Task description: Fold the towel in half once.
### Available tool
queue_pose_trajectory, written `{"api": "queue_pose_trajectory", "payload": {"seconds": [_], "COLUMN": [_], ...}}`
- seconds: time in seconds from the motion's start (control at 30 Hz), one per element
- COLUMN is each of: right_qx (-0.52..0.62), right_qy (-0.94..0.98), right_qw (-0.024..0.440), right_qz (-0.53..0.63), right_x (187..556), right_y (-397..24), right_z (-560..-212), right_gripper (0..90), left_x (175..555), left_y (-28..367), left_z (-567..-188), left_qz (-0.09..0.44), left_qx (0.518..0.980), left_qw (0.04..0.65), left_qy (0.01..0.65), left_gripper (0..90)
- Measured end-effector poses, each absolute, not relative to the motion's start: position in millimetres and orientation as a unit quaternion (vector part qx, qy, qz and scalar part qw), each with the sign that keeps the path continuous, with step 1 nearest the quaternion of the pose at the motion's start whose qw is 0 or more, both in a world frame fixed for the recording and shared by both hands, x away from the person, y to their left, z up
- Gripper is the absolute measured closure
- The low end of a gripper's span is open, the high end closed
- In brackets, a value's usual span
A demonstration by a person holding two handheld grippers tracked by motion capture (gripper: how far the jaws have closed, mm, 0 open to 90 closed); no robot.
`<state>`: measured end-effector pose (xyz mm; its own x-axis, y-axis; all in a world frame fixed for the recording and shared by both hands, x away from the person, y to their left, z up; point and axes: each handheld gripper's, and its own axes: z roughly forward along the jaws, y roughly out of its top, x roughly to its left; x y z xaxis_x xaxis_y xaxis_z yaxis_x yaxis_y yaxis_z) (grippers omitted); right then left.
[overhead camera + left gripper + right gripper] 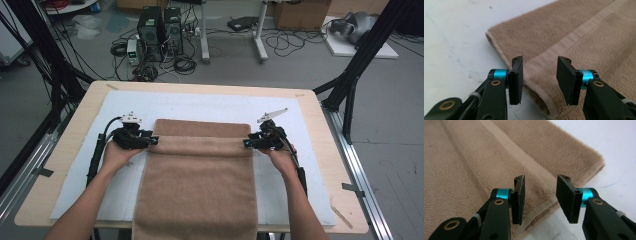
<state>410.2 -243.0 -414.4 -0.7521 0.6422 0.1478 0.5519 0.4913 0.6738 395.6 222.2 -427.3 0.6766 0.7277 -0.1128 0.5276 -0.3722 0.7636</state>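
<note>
Claws [153, 141] [247, 143] both agape beside towel [200, 185]; white mat [200, 107] over wooden table [65, 150].

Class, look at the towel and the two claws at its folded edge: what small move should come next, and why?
Probably draw both claws back and up, clear of the towel. The left claw and right claw stand open at the two ends of a fold laid across the towel, pads not pressing the cloth. The fold looks set down and released, so pulling straight away should leave it undisturbed.
</note>
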Motion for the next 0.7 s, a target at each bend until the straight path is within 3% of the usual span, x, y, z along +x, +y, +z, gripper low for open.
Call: {"api": "queue_pose_trajectory", "payload": {"seconds": [0.17, 0.33, 0.47, 0.7], "right_qx": [0.349, 0.351, 0.341, 0.331], "right_qy": [0.869, 0.867, 0.869, 0.862], "right_qw": [0.054, 0.047, 0.049, 0.05], "right_qz": [0.347, 0.351, 0.354, 0.381], "right_x": [412.5, 411.1, 409.2, 401.3], "right_y": [-235.6, -236.0, -235.2, -242.2], "right_z": [-427.9, -429.9, -426.7, -412.8], "right_gripper": [61.0, 78.4, 84.7, 85.0], "left_x": [395.9, 394.3, 393.1, 384.3], "left_y": [215.9, 212.7, 214.3, 222.4], "left_z": [-434.6, -434.5, -432.1, -416.2], "left_qz": [0.114, 0.119, 0.114, 0.118], "left_qx": [0.832, 0.837, 0.835, 0.821], "left_qw": [0.395, 0.392, 0.396, 0.429], "left_qy": [0.372, 0.363, 0.365, 0.358], "left_gripper": [70.6, 87.3, 88.8, 89.1]}}
